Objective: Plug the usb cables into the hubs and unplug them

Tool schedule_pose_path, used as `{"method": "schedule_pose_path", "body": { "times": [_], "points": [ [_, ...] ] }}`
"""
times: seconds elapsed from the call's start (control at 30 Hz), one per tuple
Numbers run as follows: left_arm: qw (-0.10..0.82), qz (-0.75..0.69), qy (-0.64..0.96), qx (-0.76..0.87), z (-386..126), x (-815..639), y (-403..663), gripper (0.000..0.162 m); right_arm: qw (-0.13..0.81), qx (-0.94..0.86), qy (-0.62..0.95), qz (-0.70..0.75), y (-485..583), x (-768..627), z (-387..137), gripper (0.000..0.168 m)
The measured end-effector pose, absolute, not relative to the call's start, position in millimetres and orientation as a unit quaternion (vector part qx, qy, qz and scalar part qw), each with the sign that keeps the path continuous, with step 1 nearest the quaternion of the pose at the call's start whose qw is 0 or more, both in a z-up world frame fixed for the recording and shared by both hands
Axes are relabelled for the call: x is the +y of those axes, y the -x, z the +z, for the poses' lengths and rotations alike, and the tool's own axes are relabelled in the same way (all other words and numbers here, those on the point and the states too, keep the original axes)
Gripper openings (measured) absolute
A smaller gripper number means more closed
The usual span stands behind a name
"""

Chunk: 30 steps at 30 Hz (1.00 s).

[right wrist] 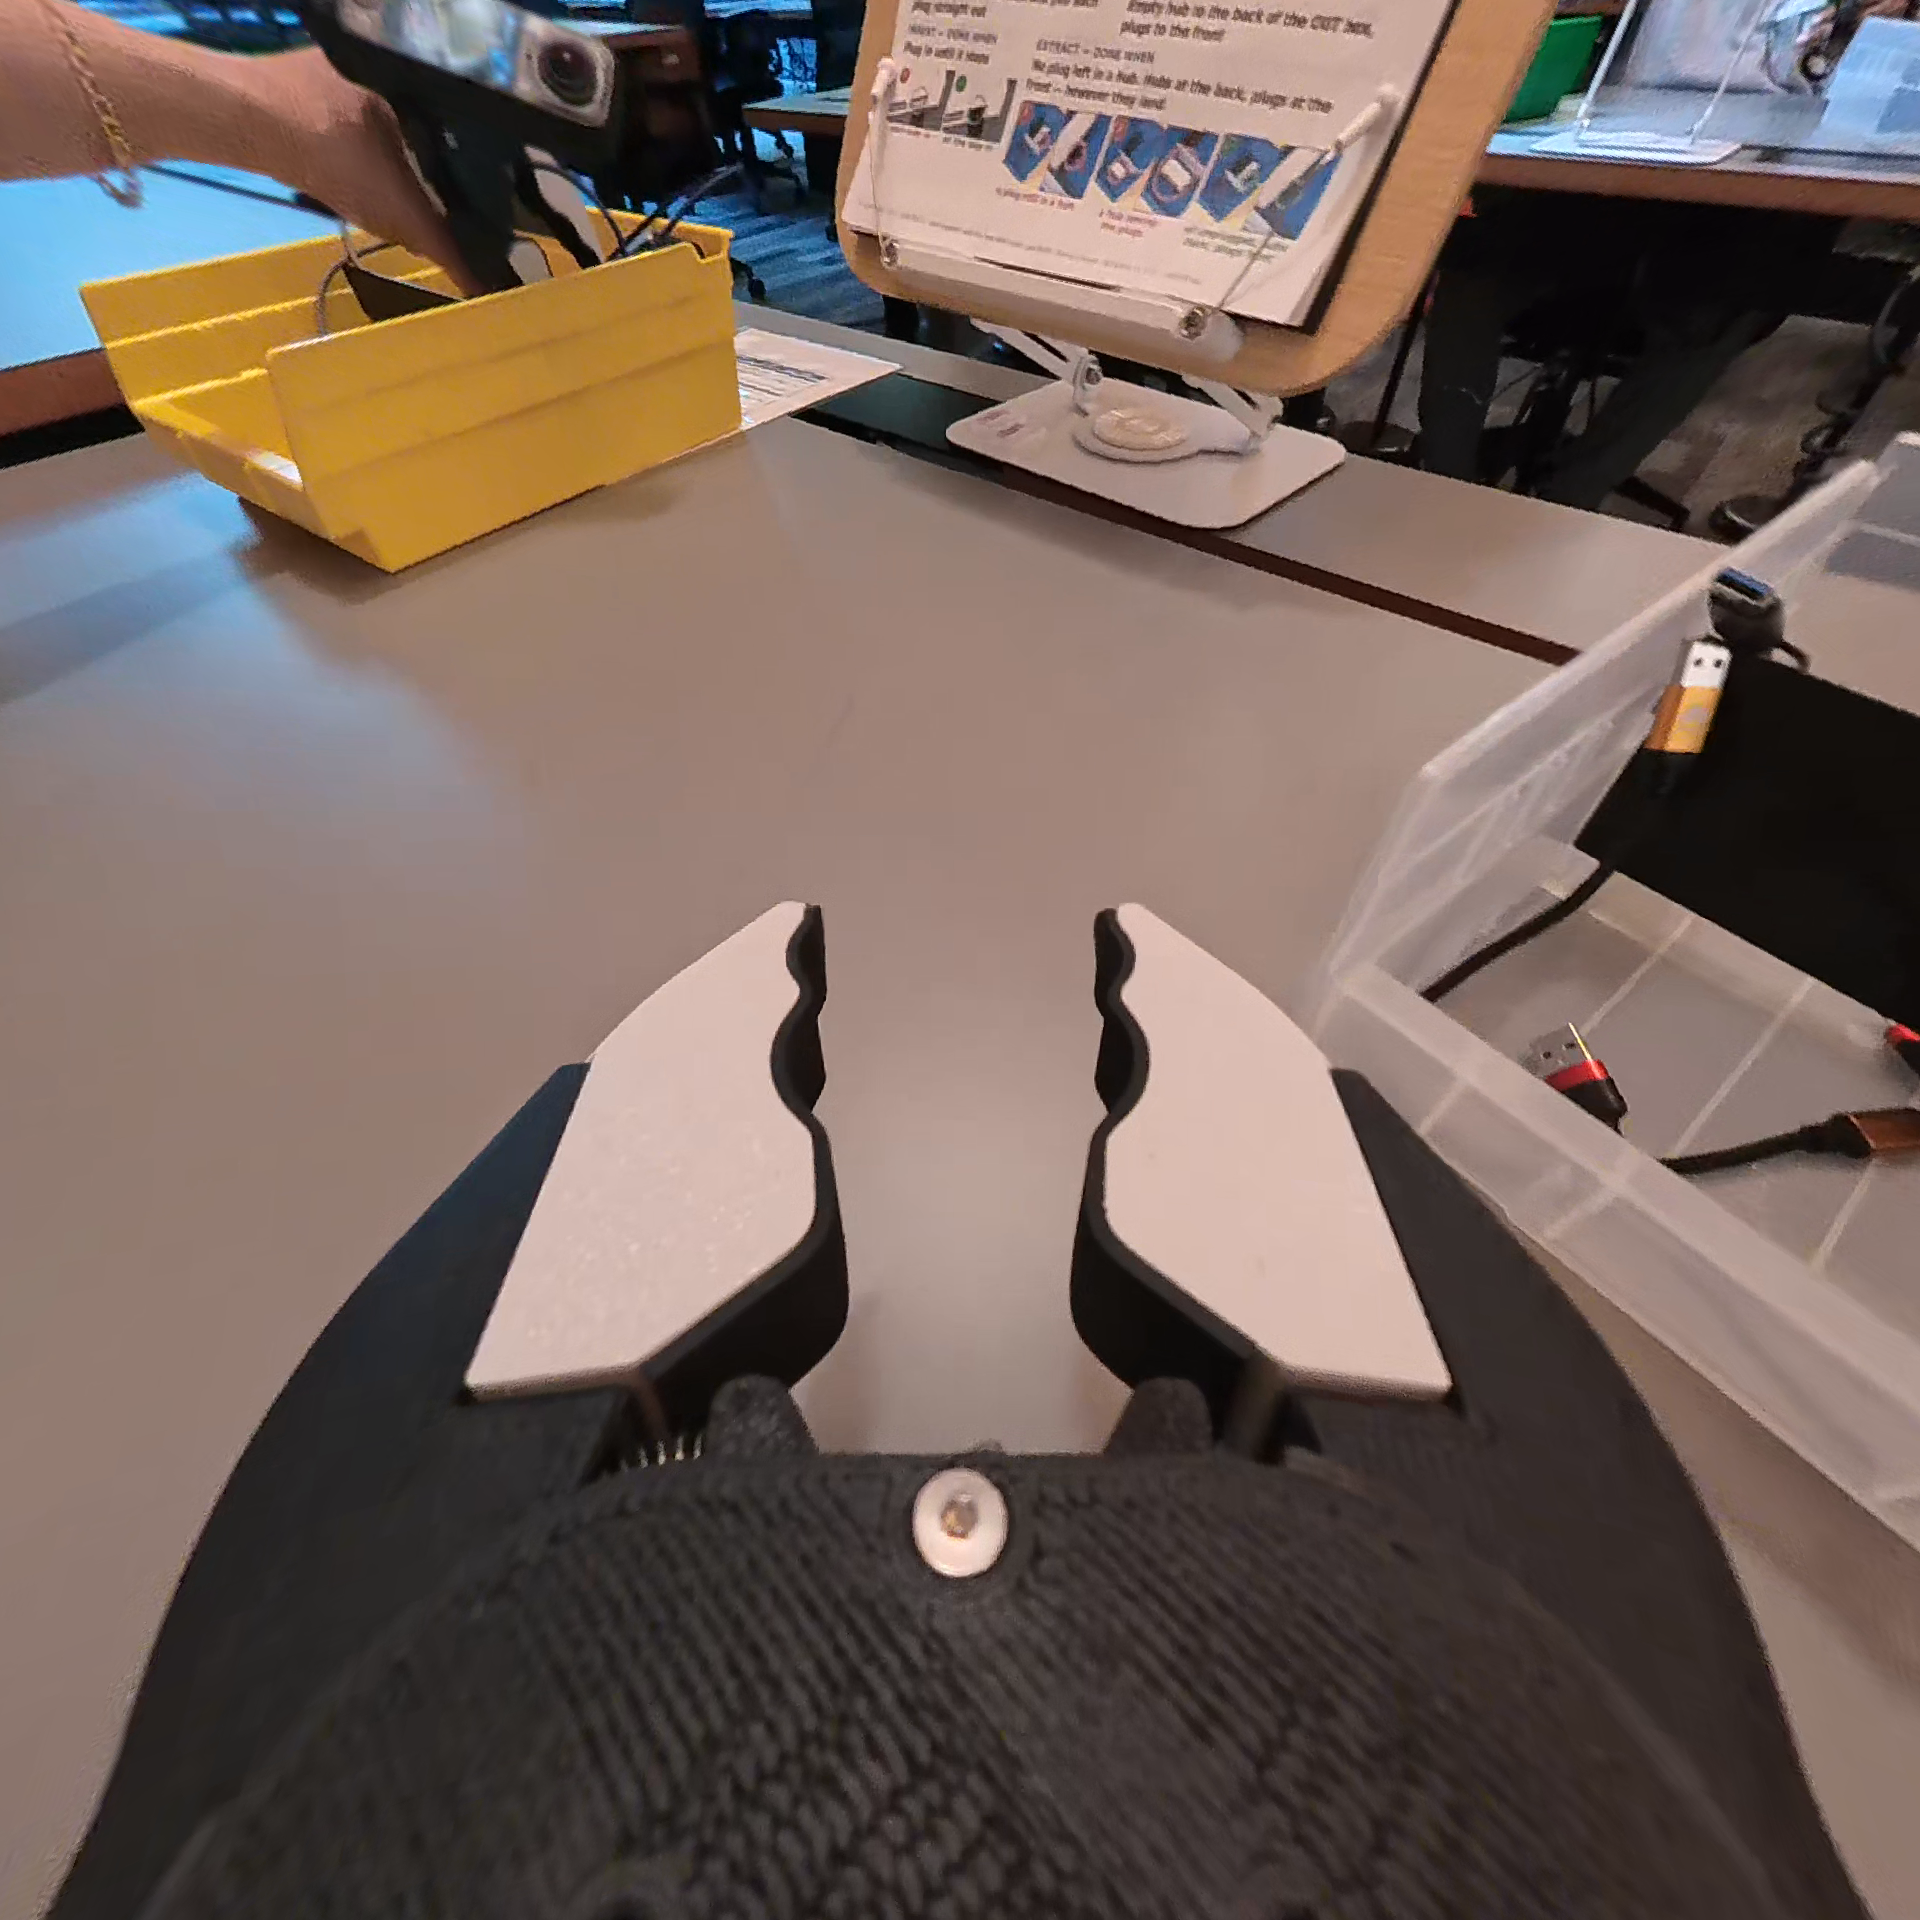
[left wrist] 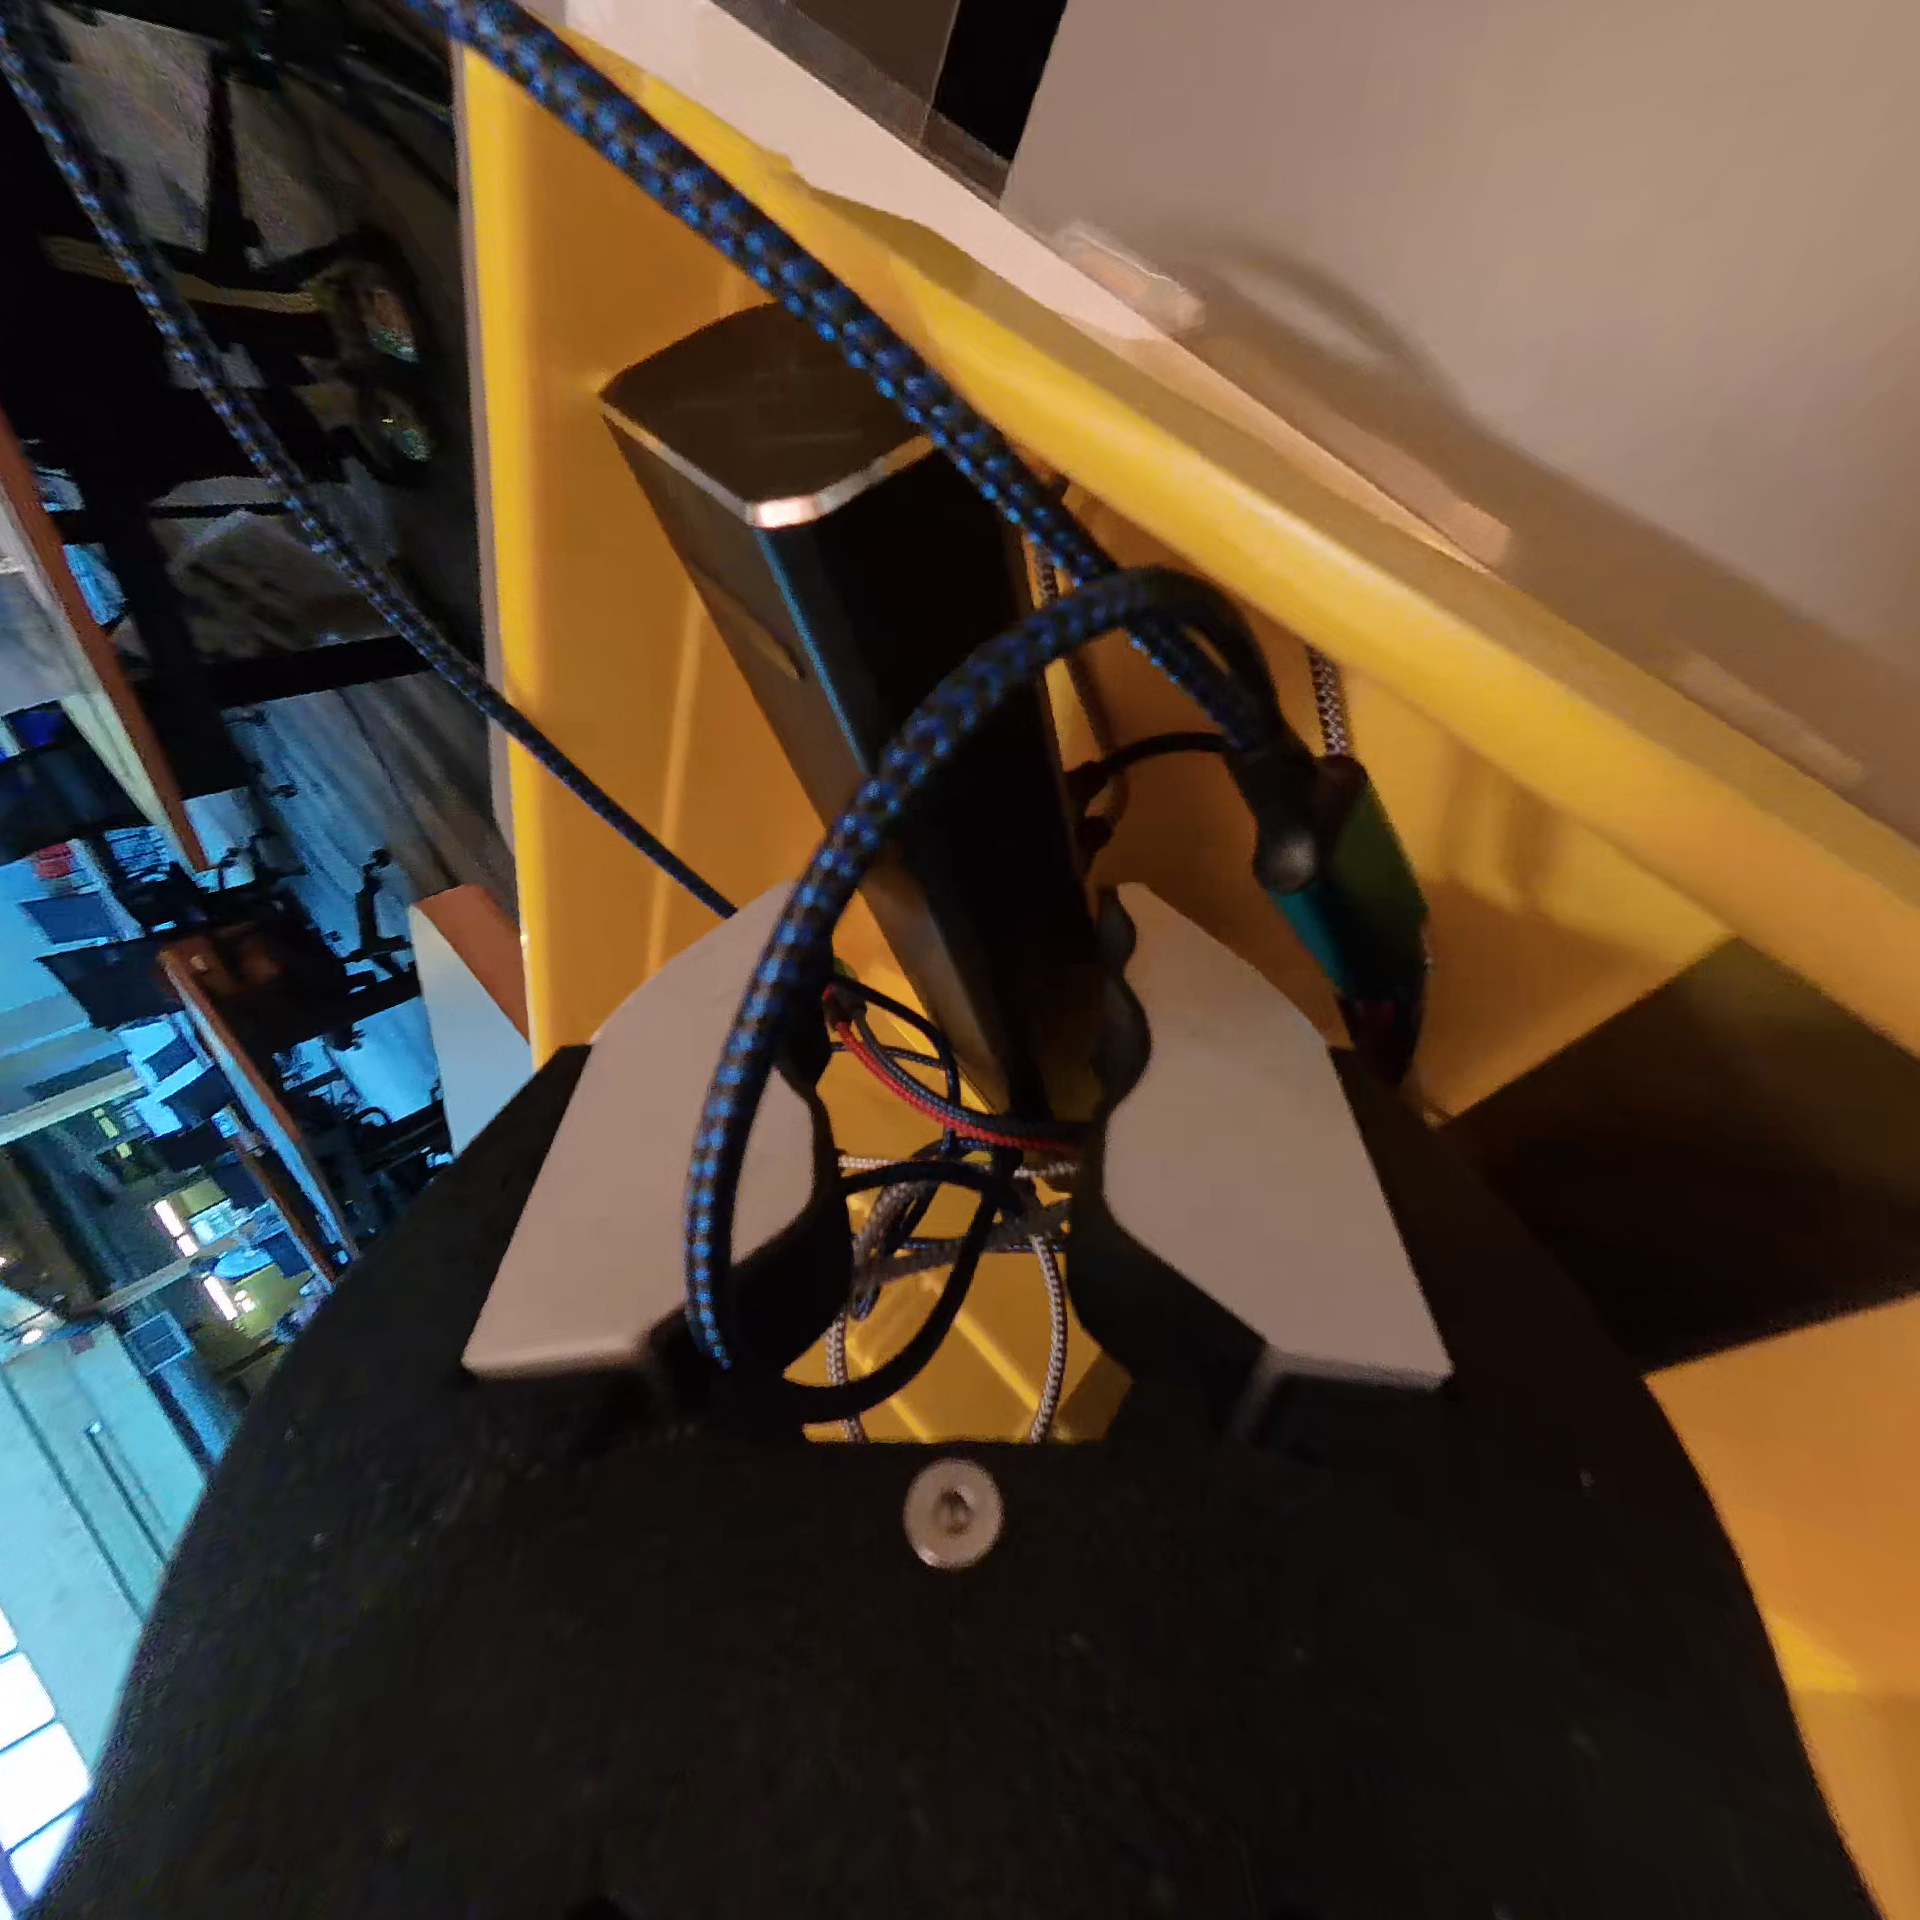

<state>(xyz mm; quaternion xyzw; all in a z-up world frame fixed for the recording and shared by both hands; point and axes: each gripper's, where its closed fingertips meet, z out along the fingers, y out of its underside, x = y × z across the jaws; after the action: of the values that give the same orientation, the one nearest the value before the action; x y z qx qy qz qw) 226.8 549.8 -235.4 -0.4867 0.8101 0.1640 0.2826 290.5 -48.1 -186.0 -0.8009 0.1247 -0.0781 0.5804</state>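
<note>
A dark hub [left wrist: 831, 644], one long metal block, stands tilted inside the yellow bin [left wrist: 582, 582], its near end between the fingers of the left gripper [left wrist: 961, 997]. The jaws sit close on either side of it, but whether they press it I cannot tell (cables cross the gap). A blue-and-black braided cable [left wrist: 769, 997] loops over the left finger, and a tangle of thinner cables, red, grey and black, lies beneath. One teal-and-green plug [left wrist: 1340, 883] rests by the bin wall.

The right gripper [right wrist: 958, 935] hovers released over the grey table [right wrist: 623, 779], nothing between its jaws. To its right stands a clear plastic box [right wrist: 1558, 1174] holding four visible plugs: one blue-tipped [right wrist: 1743, 597], one gold [right wrist: 1688, 707], one red-and-black [right wrist: 1574, 1070], one copper [right wrist: 1870, 1132]. Far left, a hand [right wrist: 343, 145] holds the other gripper down in the bin. An instruction sheet on a stand [right wrist: 1122, 156] faces the table.
</note>
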Motion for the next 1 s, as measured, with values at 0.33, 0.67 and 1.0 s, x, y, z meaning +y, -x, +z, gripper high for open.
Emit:
{"method": "schedule_pose_path", "body": {
  "times": [0.33, 0.67, 1.0],
  "points": [
    [0.37, 0.141, 0.502, 0.769, -219, 555, -228, 0.031, 0.569, 0.097, 0.813, -0.082, -279, -36, -190, 0.049],
    [0.536, -0.102, 0.538, 0.643, -41, 515, -214, 0.03, 0.583, 0.093, 0.803, -0.078, -262, -35, -175, 0.048],
    [0.625, -0.316, 0.425, 0.573, 163, 400, -164, 0.029, 0.595, 0.025, 0.799, -0.086, -227, -3, -155, 0.048]
  ]
}}
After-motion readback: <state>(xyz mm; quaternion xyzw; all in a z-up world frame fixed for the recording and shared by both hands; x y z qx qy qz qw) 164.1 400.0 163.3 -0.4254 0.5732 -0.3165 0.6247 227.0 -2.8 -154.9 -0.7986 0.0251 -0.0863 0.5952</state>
